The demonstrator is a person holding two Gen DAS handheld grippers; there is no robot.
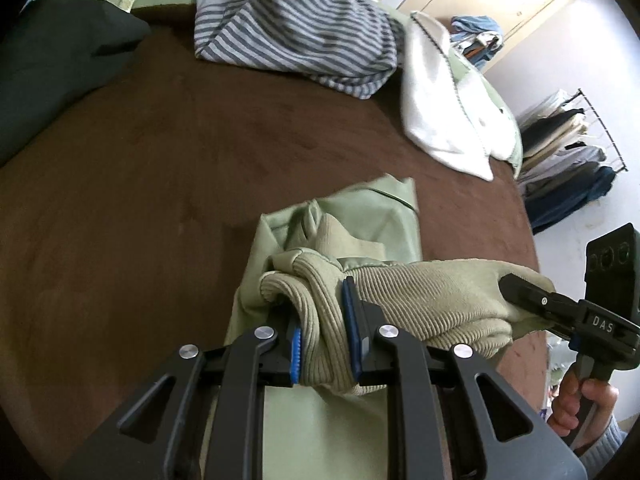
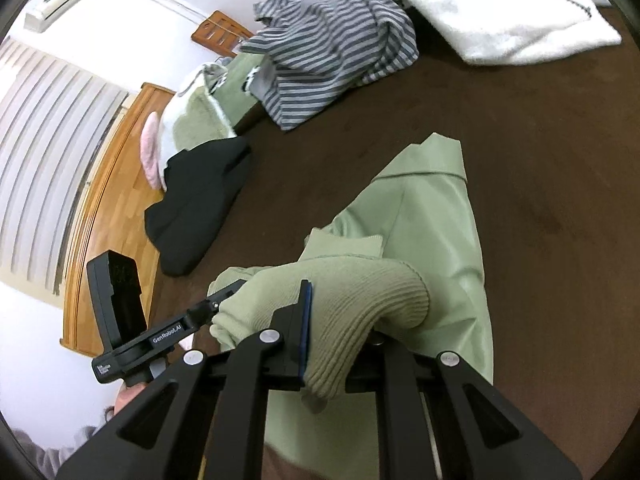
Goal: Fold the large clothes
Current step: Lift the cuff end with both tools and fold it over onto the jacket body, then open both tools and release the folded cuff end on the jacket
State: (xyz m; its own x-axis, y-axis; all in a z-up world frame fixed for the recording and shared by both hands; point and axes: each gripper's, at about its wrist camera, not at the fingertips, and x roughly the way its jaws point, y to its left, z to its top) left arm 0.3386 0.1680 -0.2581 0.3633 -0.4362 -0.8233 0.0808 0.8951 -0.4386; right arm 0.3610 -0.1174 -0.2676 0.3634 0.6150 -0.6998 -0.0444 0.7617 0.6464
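Clamping the ribbed hem of the green jacket [image 1: 320, 312], the left gripper [image 1: 324, 340] holds it over the brown bed [image 1: 160, 160] in the left wrist view; the right gripper [image 1: 516, 286] bites the same hem further right. A striped garment [image 1: 296, 28] and a white blanket [image 1: 440, 100] lie beyond.

From the right wrist, the right gripper [image 2: 340, 344] has its fingers [image 2: 306, 320] closed on that hem, the jacket's body spread beneath, a black garment [image 2: 200, 208] well apart.

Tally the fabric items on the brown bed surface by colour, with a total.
Green: 1, the jacket held by both tools
Striped grey: 1, the garment
White: 1, the blanket
Black: 1, the garment
Total: 4
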